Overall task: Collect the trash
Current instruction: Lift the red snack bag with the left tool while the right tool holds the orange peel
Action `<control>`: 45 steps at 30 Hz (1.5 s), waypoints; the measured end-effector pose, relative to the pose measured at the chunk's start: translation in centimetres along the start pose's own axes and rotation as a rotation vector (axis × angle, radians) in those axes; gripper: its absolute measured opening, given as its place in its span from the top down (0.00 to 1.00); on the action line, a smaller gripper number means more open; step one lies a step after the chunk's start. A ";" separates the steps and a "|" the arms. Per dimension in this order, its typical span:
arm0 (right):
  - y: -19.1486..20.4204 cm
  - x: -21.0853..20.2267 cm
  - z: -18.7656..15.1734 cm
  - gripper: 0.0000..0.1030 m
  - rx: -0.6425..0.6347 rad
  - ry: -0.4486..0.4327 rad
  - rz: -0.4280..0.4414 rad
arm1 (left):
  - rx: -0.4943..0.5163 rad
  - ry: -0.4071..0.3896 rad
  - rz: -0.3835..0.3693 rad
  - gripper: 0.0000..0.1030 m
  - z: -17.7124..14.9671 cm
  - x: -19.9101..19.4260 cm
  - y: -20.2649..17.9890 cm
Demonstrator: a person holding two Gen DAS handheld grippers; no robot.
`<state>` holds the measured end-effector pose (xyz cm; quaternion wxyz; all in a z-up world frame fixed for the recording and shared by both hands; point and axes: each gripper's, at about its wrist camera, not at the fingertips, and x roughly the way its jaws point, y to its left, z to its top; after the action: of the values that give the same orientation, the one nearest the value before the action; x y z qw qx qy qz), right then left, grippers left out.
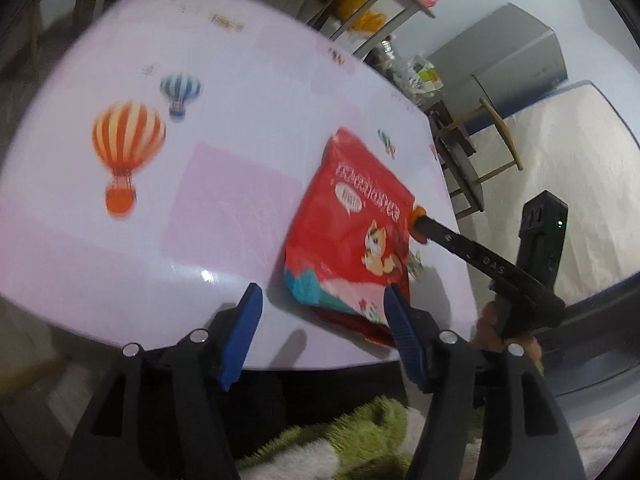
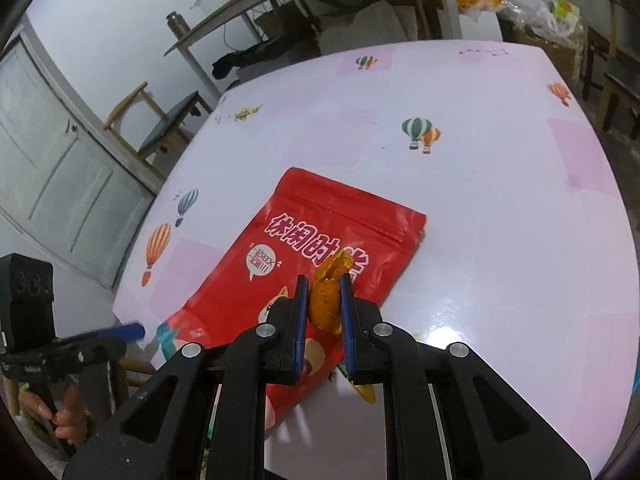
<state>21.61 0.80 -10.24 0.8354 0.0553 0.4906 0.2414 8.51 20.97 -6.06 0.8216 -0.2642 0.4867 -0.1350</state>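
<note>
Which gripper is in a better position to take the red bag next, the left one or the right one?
Left. The left gripper is open and empty at the red bag's near corner, while the right gripper is shut on an orange peel.

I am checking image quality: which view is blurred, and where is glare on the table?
Left wrist view: motion blur, with glare on the table near the red bag. Right wrist view: sharper, the orange peel crisp; glare beside the right gripper.

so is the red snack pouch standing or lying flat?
Lying flat. The red snack pouch rests printed face up on the balloon-print table, zip-seal end pointing away from the right claw. Whether the seal is open: cannot tell.
</note>
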 end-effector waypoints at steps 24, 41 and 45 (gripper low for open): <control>-1.1 0.5 -2.5 0.87 0.031 0.040 -0.013 | 0.034 0.189 -0.045 0.49 7.4 9.2 -0.5; -1.3 0.3 -2.5 0.86 0.032 0.034 -0.019 | -0.258 0.224 -0.444 0.49 7.5 8.5 2.3; -1.3 0.3 -2.5 0.86 0.032 0.033 -0.018 | -0.278 0.258 -0.445 0.54 7.1 9.4 1.7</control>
<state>20.06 -0.53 -12.14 0.8284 0.0604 0.5085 0.2270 19.26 20.00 -11.10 0.6590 -0.4553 0.5310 -0.2766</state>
